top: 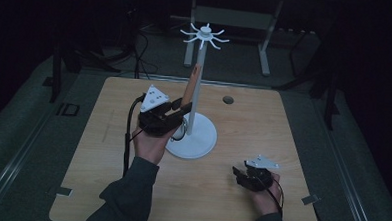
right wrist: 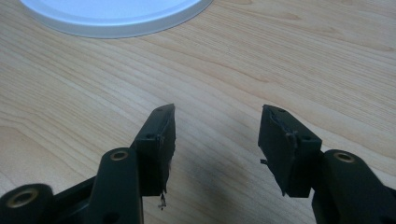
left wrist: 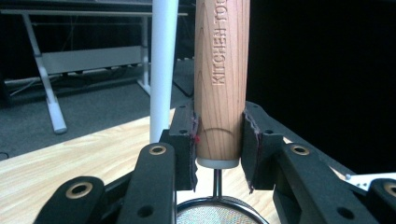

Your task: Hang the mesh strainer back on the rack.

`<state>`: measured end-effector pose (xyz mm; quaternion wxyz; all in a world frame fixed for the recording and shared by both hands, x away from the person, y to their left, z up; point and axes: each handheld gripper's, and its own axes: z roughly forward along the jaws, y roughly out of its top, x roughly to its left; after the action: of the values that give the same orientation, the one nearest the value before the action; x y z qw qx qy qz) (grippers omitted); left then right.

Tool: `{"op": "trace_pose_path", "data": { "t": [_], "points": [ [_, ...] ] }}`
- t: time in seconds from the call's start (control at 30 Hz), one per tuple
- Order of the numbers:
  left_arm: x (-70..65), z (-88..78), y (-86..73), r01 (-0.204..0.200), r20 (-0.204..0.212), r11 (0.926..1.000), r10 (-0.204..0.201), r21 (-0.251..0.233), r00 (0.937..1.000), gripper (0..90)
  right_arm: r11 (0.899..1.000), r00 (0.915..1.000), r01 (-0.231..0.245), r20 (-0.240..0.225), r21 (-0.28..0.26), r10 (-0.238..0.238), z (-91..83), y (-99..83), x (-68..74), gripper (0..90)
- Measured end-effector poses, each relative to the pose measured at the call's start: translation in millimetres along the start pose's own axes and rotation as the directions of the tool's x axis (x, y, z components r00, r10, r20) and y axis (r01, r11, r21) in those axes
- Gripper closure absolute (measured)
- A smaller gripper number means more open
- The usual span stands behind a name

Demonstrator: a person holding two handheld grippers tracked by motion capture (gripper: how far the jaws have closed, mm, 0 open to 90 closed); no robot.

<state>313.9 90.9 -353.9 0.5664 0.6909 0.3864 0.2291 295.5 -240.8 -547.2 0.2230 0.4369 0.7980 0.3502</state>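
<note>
- Round wooden handle (left wrist: 221, 79) stamped "KITCHEN TOO…", with a white collar at its lower end and a thin metal stem running down to a round wire-mesh strainer bowl (left wrist: 219, 213); handle stands near upright, its top tilted a little toward 1 o'clock in the high view.
- Left gripper (left wrist: 218, 140), black with a grey three-cornered plate on top: jaws clenched on the lower end of the handle, one pad pressing on each side.
- In the high view the handle (top: 190, 85) rises from the left gripper (top: 180, 110) just beside the pole of the tall white stand with curved hook arms on top (top: 205, 37); whether handle and pole touch, cannot tell.
- Stand's round white base (top: 202, 141) sits at table centre; left gripper at its 10 o'clock.
- Right gripper (right wrist: 217, 135), same build: jaws released, spread apart, nothing between them, hovering low over bare wood.
- In the high view the right gripper (top: 241, 173) sits at 5 o'clock from the base, well apart from it.
- Light wood-grain tabletop (top: 263, 128); small dark round spot (top: 228, 99) at 1 o'clock from the base.
</note>
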Motion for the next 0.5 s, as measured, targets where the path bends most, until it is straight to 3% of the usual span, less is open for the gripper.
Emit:
{"op": "trace_pose_path", "data": {
  "t": [0.5],
  "points": [
    [6.3,-6.8,8.9,0.068,0.036,0.9961,-0.066,-0.057,0.9972,69.2,1.0,1.0,0.0,0.0,0.003,0.0,0.3,-0.3,0.1,46.0]
  ]
}}
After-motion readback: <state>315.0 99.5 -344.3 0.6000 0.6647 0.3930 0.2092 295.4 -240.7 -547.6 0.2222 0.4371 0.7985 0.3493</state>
